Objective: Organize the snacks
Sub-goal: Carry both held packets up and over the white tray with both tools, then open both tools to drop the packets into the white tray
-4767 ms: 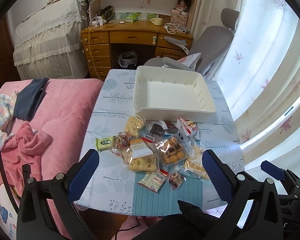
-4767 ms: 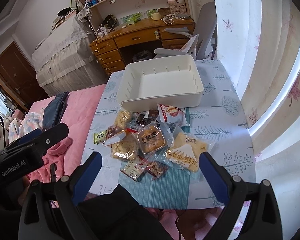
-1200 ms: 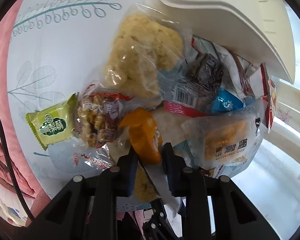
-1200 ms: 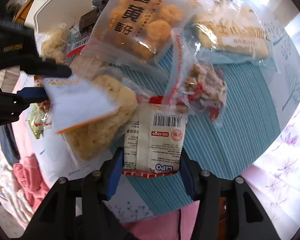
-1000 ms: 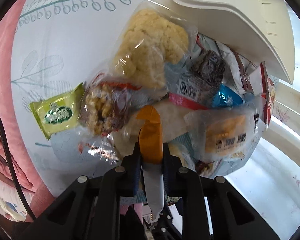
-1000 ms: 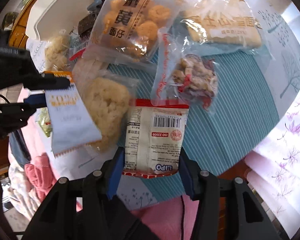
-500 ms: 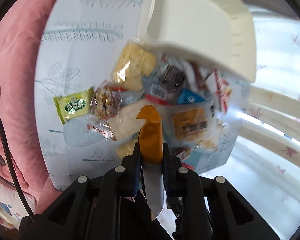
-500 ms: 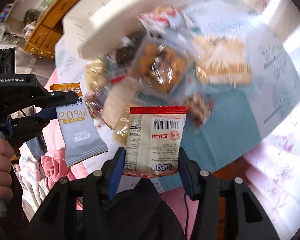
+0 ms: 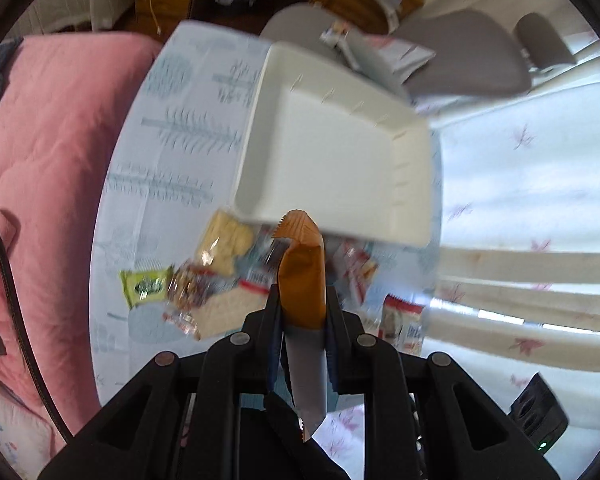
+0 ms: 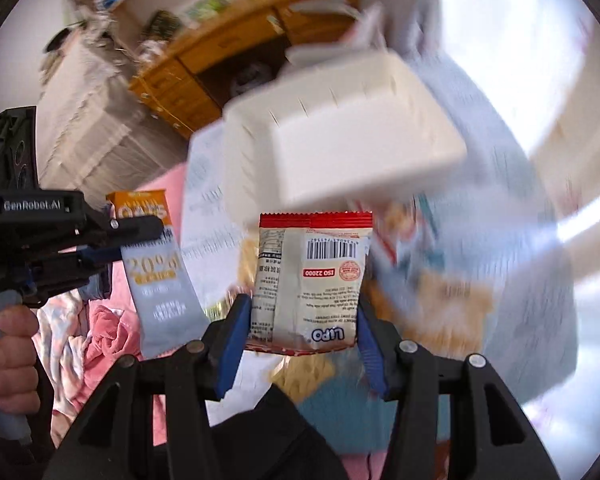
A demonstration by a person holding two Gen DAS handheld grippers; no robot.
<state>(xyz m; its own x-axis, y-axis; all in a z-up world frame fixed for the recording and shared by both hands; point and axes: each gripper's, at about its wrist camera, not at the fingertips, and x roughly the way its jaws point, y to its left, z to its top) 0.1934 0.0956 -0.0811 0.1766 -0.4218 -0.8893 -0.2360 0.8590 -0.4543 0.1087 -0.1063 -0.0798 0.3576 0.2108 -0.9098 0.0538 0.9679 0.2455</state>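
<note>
My left gripper (image 9: 302, 312) pinches the orange-and-grey sachet (image 9: 302, 280) edge-on; my right gripper (image 10: 300, 320) clamps the red-topped Lipo packet (image 10: 310, 276) across its width. Both hang above the snack pile (image 9: 220, 280), near the empty white tray (image 9: 340, 160), presumably their destination.

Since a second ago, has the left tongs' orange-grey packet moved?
Yes. The orange-grey packet, clamped in the left tongs, has lifted off the snack pile toward the white tray.

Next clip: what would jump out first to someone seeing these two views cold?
Each gripper holds a snack in the air: the left gripper pinches an orange-and-grey packet edge-on, and the right gripper clamps a red-edged white packet by its sides. Beyond both sits an empty white bin on the table, with the remaining snack pile against its near wall.
</note>
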